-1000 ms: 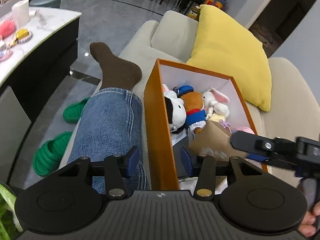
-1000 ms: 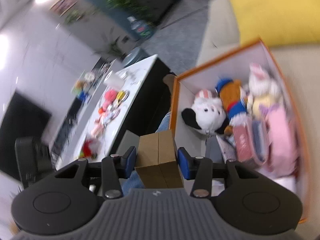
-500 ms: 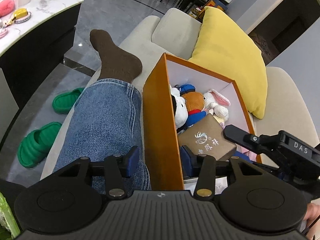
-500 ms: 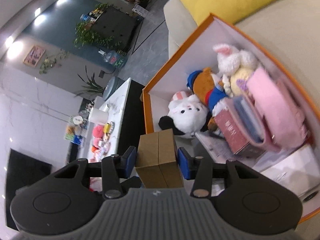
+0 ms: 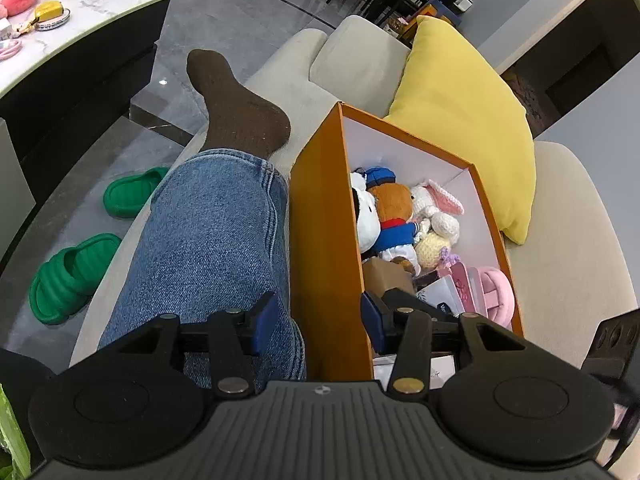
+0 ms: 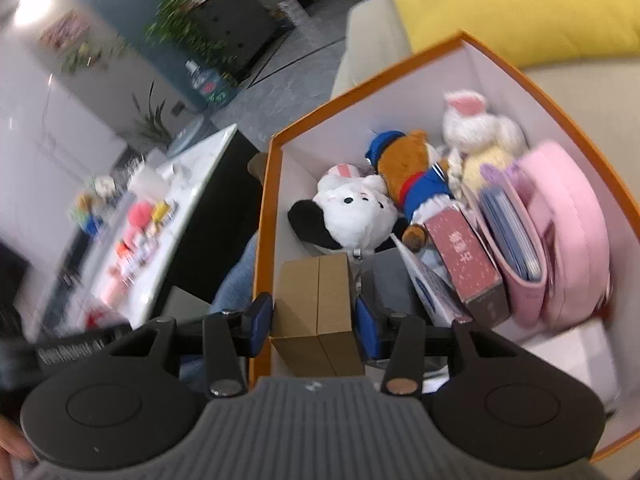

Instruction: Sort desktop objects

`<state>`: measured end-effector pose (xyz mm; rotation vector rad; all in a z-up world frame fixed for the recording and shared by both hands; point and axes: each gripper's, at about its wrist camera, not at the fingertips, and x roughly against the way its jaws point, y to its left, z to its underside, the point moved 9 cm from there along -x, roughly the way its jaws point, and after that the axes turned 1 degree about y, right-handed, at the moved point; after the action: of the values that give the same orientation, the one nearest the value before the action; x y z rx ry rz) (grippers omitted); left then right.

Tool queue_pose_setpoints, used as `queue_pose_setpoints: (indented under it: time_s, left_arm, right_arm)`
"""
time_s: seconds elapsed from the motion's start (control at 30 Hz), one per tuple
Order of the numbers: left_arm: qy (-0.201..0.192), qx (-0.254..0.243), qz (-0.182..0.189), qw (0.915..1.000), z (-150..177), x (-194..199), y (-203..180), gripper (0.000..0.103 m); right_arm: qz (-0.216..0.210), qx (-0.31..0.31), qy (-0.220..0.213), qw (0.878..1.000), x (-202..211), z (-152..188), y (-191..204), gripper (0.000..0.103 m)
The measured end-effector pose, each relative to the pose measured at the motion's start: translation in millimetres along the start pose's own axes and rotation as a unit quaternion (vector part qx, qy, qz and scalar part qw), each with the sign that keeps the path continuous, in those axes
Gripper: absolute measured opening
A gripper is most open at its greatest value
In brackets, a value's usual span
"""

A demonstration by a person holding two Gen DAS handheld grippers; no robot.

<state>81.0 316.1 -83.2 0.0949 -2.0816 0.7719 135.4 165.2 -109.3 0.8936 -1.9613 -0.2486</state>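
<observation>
Orange walls frame the action: the orange storage box (image 6: 592,128) sits on a beige sofa (image 5: 568,248) beside a yellow cushion (image 5: 468,116), and the right gripper (image 6: 314,318) is down over its near left corner. Its blue-padded fingers (image 6: 260,322) are clamped on either side of a brown cardboard box (image 6: 316,304), which sits squarely between them, held upright with its centre seam running straight away from the camera. The carton hangs just inside the orange box's left wall, close in front of a black-and-white plush (image 6: 352,216). Whether its base touches the box floor, the view does not show.

Further in, a brown bear plush in a blue outfit (image 6: 416,178) leans against a white bunny plush (image 6: 476,124); to the right stand a dark red packet (image 6: 464,256), a blue booklet (image 6: 508,232) and a pink pouch (image 6: 568,216), packed side by side.

Over to the left gripper (image 5: 316,322): its fingers (image 5: 264,320) are spread apart and grip nothing, straddling the orange box's near wall, one finger outside above a denim-clad leg (image 5: 216,232), the other inside the box. A brown sock (image 5: 240,108) rests on the sofa edge, green slippers (image 5: 76,268) lie on the floor below, and a white marble surface (image 5: 100,12) with small items stands well apart at upper left.
</observation>
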Motion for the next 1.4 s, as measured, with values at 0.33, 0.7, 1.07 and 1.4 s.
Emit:
queue_pose_setpoints:
  time_s: [0.33,0.7,1.07,1.4]
  left_arm:
    - [0.003,0.000,-0.008,1.0000,1,-3,1,0.052]
    - [-0.011,-0.032,-0.027,0.9991,13,18,-28,0.052]
    - [-0.072,-0.118,-0.055,0.9889,47,49,-100,0.054]
    - [-0.125,-0.174,-0.143,0.9662,82,17,-119,0.066]
  right_arm:
    - [0.011,0.048,-0.001,0.999,-16,7,5,0.048]
    - [-0.017,0.049,-0.017,0.998,20,5,11,0.049]
    - [0.004,0.109,-0.102,0.989,114,-3,-7,0.053]
    - [0.087,0.178,-0.112,0.974,129,22,-50,0.054]
